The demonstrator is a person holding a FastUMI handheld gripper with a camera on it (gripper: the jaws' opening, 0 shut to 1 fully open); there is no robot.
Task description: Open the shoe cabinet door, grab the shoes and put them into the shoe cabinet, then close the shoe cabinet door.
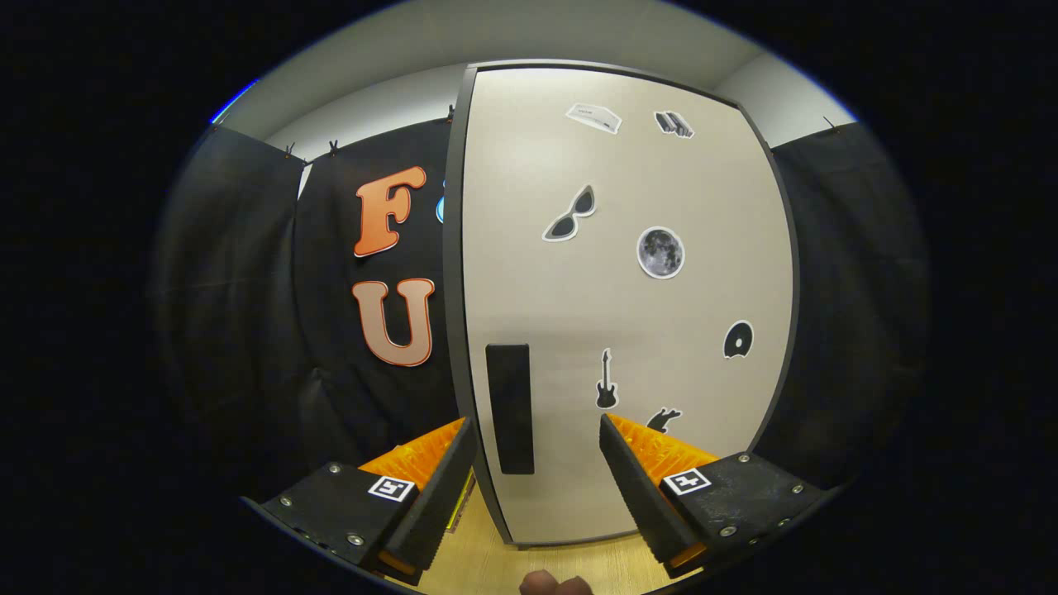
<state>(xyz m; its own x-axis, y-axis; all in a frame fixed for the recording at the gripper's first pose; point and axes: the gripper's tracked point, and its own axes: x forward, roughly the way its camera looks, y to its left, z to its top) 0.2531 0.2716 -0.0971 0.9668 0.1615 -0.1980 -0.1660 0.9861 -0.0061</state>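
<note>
Just ahead of the tool (537,463), the shoe cabinet door (628,306) is standing upright, closed as far as can be told, on a pale wooden surface (496,566). The tool's fingers are standing wide apart, gripping nothing, with the black handle (509,409) lying between them, near the door's left edge. That handle is looking like the natural place to take hold: a narrow vertical bar the fingers could close across. The door is appearing rigid and flat, probably light, likely swinging on hinges along its far right side. Its smooth face, dotted with stickers (660,252), is offering no other grip. Shoes are not yet being handled.
</note>
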